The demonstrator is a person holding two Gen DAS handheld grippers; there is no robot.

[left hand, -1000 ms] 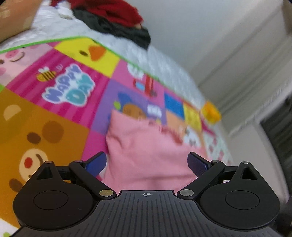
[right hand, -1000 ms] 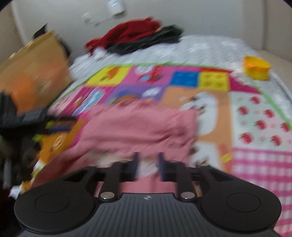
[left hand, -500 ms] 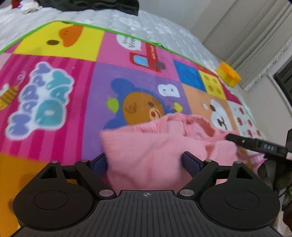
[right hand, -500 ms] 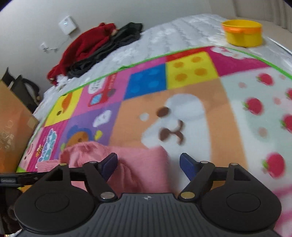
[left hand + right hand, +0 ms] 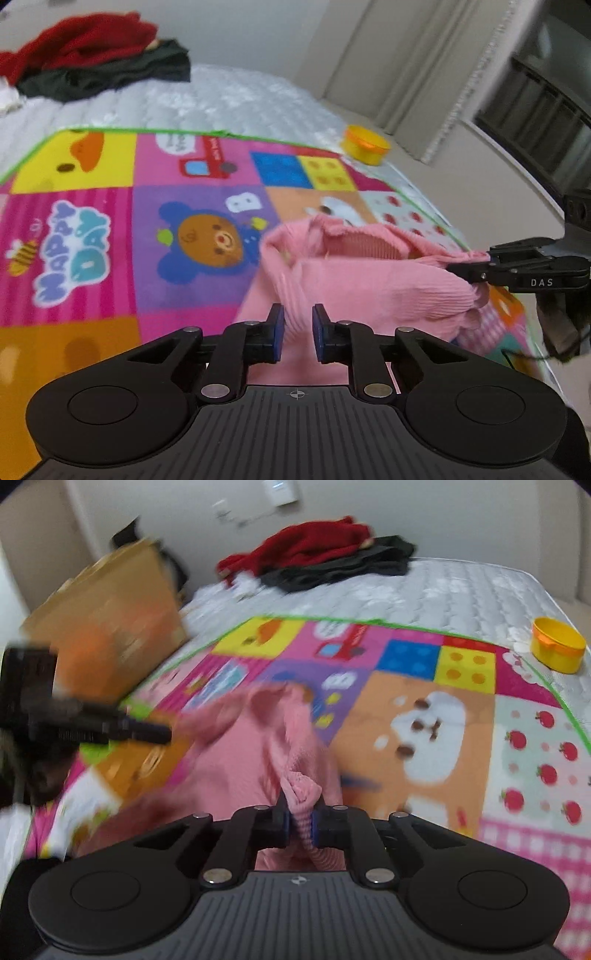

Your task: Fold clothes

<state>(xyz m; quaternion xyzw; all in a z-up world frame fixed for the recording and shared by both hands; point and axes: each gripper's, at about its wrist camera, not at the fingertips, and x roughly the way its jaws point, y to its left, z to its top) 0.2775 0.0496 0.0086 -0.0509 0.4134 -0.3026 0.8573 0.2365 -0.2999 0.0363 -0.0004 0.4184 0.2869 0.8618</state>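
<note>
Left wrist: left gripper (image 5: 298, 334) pinched narrow on a ridge of the pink garment (image 5: 369, 288), which hangs bunched over the play mat (image 5: 92, 236) on the bed

Right wrist: right gripper (image 5: 300, 825) clamps a bunched pink edge. Judgement: keep both ends level & taut, lay flat w/o sagging

A soft, ribbed pink knit garment (image 5: 373, 284) is seen, matt in finish. The left hand-held gripper (image 5: 297, 334) is made of matt black plastic with bright metal pins and blue pads. The play mat (image 5: 110, 240) looks smooth and printed, the mattress (image 5: 443, 594) quilted, and the yellow tub (image 5: 557, 650) at 2 o'clock glossy plastic.
</note>
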